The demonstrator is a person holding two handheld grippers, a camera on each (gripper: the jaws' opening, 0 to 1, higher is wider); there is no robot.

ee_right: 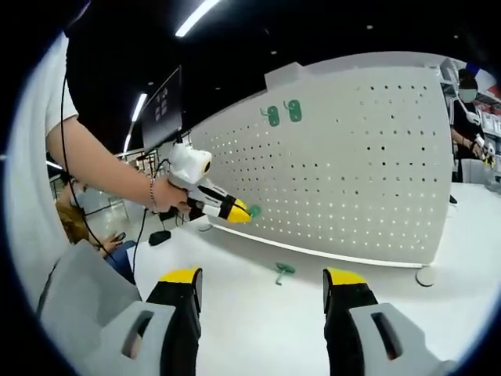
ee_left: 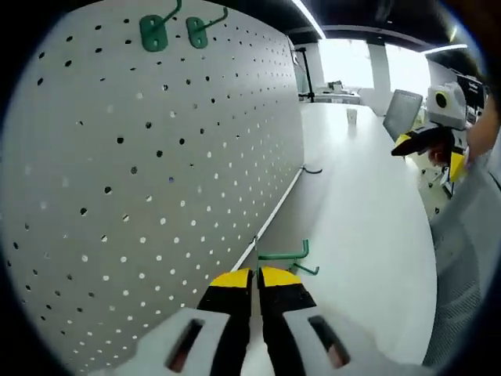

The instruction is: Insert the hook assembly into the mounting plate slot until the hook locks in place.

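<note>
Mounted high on the upright white perforated pegboard (ee_left: 156, 172) (ee_right: 352, 172): two green plastic hooks side by side (ee_left: 154, 33) (ee_right: 272, 116), backplates flat against the panel. Held in the left gripper (ee_left: 254, 280) (ee_right: 239, 211), yellow-tipped jaws clenched together: a green plastic hook assembly (ee_left: 286, 255) (ee_right: 254, 210), a thin bar with an upturned end jutting past the tips, close to the board's face, low down near its base in the left gripper view. Lying loose on the white table (ee_left: 360, 219) (ee_right: 250, 337), just in front of the board's foot: a second green hook (ee_right: 283, 270). Right gripper (ee_right: 262, 286) (ee_left: 427, 141) released, jaws spread wide, grasping nothing, well back from the board above the table.
</note>
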